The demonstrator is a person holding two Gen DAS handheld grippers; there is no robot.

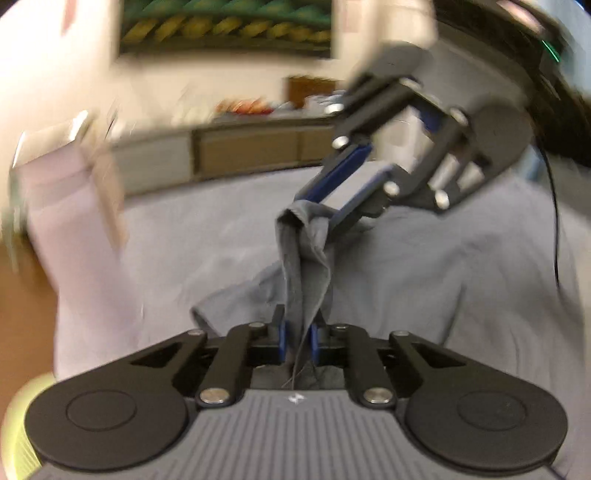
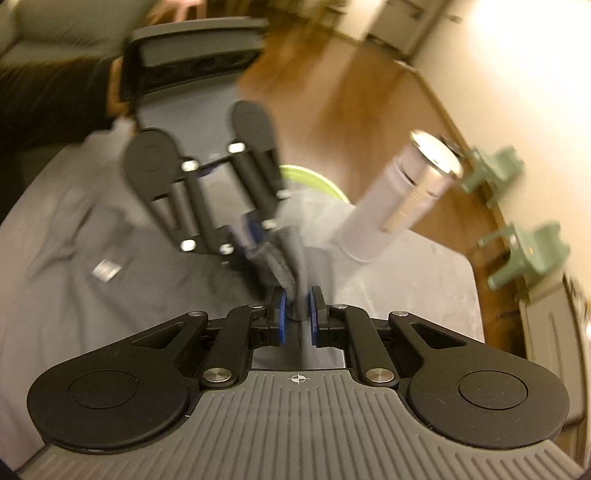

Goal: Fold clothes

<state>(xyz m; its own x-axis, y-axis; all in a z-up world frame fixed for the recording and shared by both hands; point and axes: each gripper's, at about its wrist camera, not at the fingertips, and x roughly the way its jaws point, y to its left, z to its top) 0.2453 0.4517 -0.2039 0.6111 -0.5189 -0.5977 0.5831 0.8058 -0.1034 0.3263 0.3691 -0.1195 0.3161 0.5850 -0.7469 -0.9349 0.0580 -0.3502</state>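
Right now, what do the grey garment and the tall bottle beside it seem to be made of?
Grey garment: soft matte knit, probably cotton jersey; it creases and hangs limp from the fingers.
Tall bottle: frosted, pale lilac body, plastic or coated metal, unclear through blur; its cap looks like shiny polished metal.

Warm indoor light, glare on wall point(image 2: 517, 55) upper right; heavy motion blur, fisheye bending at edges, bkgd out of focus.

Lilac bottle point(image 2: 391, 199) on table point(image 2: 436, 280), green stools point(image 2: 524, 254), framed painting point(image 1: 225, 26)
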